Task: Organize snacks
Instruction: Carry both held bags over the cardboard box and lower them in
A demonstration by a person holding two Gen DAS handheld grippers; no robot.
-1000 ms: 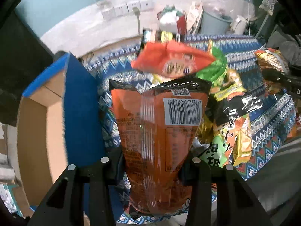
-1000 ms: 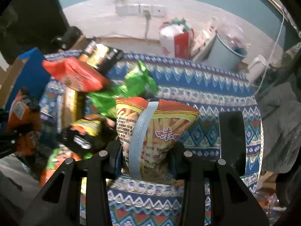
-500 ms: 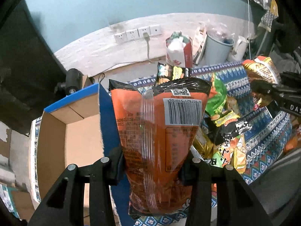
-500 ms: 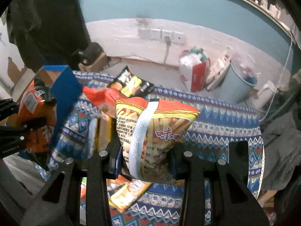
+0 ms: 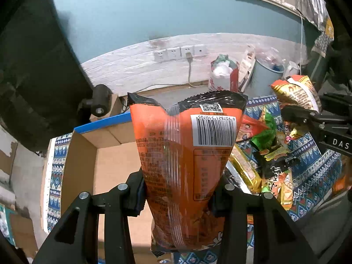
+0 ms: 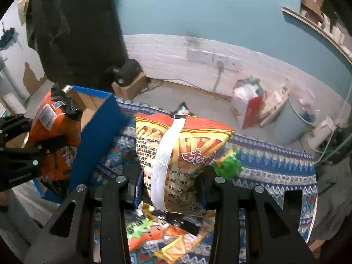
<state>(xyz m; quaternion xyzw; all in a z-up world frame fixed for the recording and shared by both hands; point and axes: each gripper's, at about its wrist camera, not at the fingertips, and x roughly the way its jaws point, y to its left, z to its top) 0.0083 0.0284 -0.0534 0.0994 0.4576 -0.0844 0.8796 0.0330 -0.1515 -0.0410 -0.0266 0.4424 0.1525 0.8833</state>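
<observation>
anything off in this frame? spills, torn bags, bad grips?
Nothing spilled or torn. Left claw pinches the orange bag low, barcode side toward the camera, upside down. Right claw holds the fries bag the same way. Loose snacks lie jumbled on the patterned cloth.

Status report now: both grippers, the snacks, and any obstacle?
Left gripper shut on orange bag, by the open box. Right gripper shut on fries bag, above the snack pile. Nothing in the way.
</observation>
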